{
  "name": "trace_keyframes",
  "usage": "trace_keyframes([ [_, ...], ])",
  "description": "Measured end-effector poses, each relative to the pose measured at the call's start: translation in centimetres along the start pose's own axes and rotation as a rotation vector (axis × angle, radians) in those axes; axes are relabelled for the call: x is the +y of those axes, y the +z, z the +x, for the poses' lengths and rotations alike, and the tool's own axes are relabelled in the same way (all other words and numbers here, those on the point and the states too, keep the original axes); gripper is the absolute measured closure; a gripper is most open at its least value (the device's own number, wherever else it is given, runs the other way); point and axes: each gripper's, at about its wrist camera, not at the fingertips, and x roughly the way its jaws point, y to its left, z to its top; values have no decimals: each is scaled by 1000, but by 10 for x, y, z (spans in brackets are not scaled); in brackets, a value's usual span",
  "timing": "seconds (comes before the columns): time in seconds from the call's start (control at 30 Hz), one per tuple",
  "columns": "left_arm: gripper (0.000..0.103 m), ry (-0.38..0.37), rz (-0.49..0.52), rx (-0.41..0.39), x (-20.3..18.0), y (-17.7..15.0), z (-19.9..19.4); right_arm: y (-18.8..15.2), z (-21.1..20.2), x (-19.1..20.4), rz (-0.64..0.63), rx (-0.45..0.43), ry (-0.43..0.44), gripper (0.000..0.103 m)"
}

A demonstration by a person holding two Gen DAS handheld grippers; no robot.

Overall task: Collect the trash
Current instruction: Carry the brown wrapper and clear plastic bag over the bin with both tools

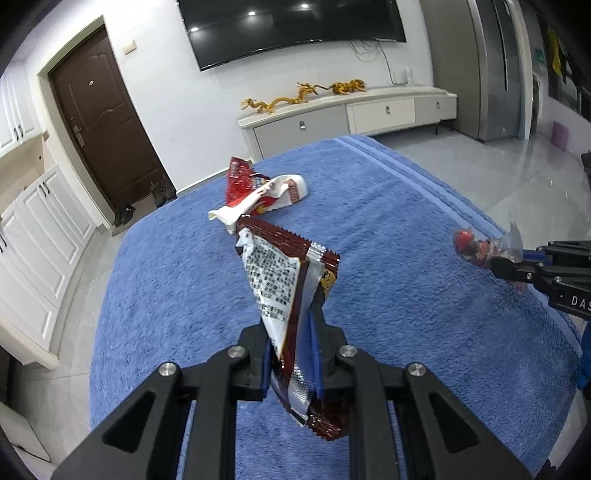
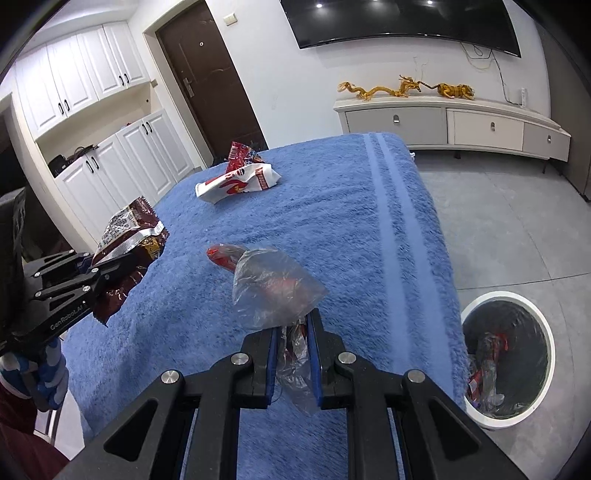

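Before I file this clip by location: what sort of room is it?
Most likely a home living room: a wall-mounted TV, a low media cabinet with golden dragon figurines, and a brown entry door.

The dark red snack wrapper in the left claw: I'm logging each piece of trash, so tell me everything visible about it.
The dark red snack wrapper is an empty, crumpled foil-plastic packet with serrated ends, a silvery seam strip and a white back panel of dense black print. It hangs lifted clear of the blue towel, pinched between the blue pads of the left claw, its top standing above the fingers and its bottom drooping below. Nothing else touches it.
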Motion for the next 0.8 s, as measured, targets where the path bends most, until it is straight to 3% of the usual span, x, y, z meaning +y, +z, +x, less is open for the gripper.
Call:
trace_keyframes([
  [0.43,86,13,138,18,-59,17,-6,-17,-27,-45,76,-79,13,89],
  [0.8,85,-120,254,12,-137,50,3,-45,-72,-121,227,-153,-97,89],
])
